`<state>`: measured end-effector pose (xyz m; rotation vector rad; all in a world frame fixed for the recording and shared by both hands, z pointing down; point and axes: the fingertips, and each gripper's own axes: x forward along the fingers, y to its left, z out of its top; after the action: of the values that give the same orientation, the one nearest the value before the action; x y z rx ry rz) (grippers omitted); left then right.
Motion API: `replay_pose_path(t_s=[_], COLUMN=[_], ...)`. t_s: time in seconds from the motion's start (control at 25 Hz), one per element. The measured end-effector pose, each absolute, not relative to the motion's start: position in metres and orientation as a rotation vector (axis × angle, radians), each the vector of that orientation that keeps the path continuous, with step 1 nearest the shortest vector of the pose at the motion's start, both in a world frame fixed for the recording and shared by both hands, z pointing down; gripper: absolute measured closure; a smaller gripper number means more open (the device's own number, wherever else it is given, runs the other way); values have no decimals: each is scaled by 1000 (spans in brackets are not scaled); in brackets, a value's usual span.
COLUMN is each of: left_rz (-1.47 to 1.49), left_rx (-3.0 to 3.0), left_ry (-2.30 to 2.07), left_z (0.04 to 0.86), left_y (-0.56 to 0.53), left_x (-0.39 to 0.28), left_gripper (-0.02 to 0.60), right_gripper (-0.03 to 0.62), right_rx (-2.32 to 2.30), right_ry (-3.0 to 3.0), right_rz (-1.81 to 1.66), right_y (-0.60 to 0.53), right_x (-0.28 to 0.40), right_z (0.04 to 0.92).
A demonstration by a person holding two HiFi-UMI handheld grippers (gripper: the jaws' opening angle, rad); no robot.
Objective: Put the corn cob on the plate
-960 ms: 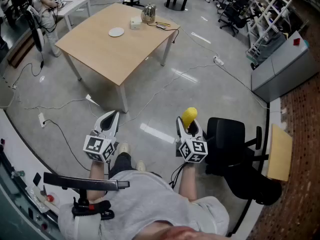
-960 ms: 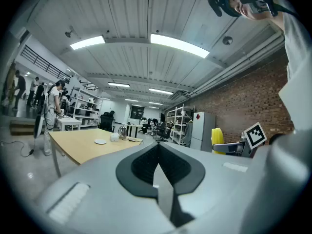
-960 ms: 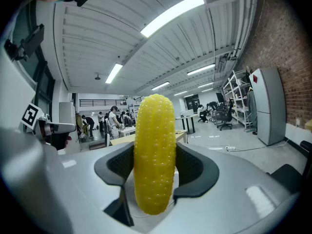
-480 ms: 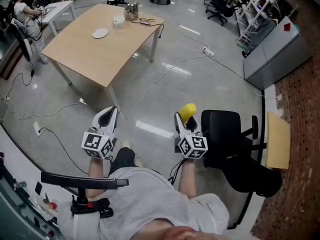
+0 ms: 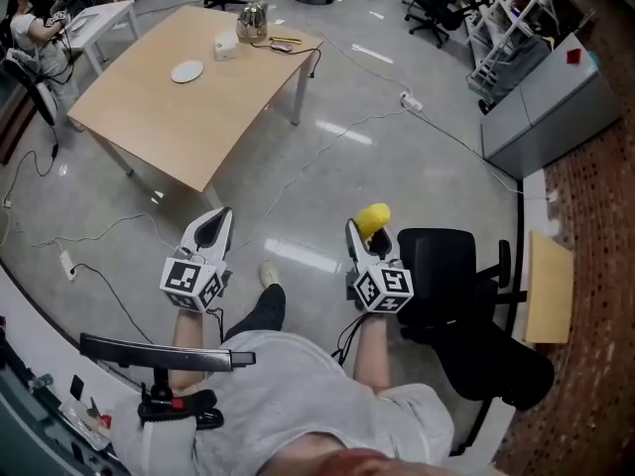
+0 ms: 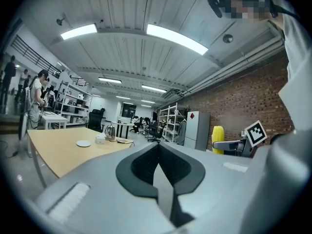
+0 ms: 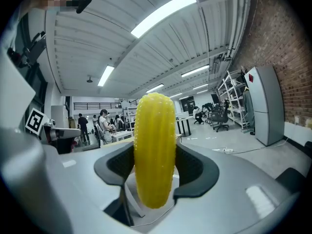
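Observation:
A yellow corn cob point(image 7: 154, 149) stands upright between the jaws of my right gripper point(image 7: 155, 172), which is shut on it. From the head view the corn cob point(image 5: 373, 218) sticks out past the right gripper point(image 5: 363, 238), held over the grey floor. My left gripper point(image 5: 212, 228) is shut with nothing in it; its jaws meet in the left gripper view point(image 6: 157, 172). A small white plate point(image 5: 187, 71) lies on the wooden table point(image 5: 149, 107) far ahead at the upper left, also seen as the plate point(image 6: 83, 144) in the left gripper view.
A kettle point(image 5: 252, 16) and a small white box point(image 5: 226, 47) stand at the table's far end. A black office chair point(image 5: 461, 296) is just right of me. Cables point(image 5: 337, 137) trail over the floor. A grey cabinet point(image 5: 541, 97) stands at the right.
I have walked a little forward: the table and plate have shifted left and lower in the head view. Both grippers keep their hold and pose.

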<state>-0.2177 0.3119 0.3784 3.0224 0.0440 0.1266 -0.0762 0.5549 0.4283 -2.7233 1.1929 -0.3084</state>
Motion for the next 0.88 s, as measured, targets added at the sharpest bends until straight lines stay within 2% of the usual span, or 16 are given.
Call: replay_pose_path(t_s=[0.64,0.88], left_rz=[127,110], left_rx=[3003,3011], left_ry=[-32,-94], left_z=[376,373], left_y=[202,165], left_x=[-72,-57], left_gripper=[561,561], right_gripper=[340,340], right_rx=[-2723,-2690], right_ry=[1312,1377], right_rz=[-351,-358], right_y=[439,395], right_x=[75,99], right_z=[420,419])
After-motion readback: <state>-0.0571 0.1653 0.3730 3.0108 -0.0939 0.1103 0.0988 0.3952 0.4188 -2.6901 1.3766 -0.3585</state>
